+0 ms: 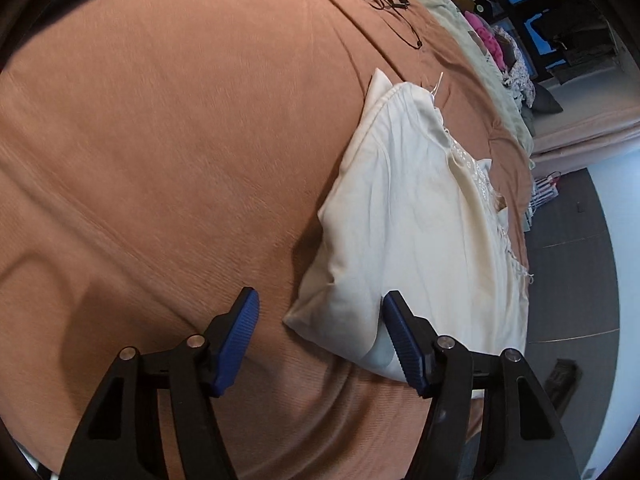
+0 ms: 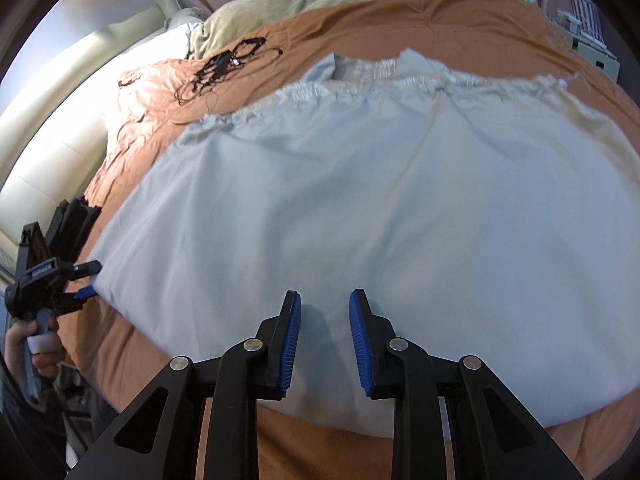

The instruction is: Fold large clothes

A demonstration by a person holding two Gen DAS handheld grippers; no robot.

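Your left gripper (image 1: 320, 312) hangs with jaws apart at the near left corner of the white garment (image 1: 416, 216), which stretches away rightward across the brown bedspread (image 1: 160, 140). Your right gripper (image 2: 325, 316), also spread, hovers over its near edge.

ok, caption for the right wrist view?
Open right gripper over pale garment on brown bedspread; left gripper at its edge.

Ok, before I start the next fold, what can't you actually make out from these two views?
- Left wrist: the white garment, its near edge hidden behind a blue pad of the left gripper.
- Right wrist: garment's right side cut off by the frame; lace edge blurred.
- Black tangle on the brown bedspread: too small to identify.
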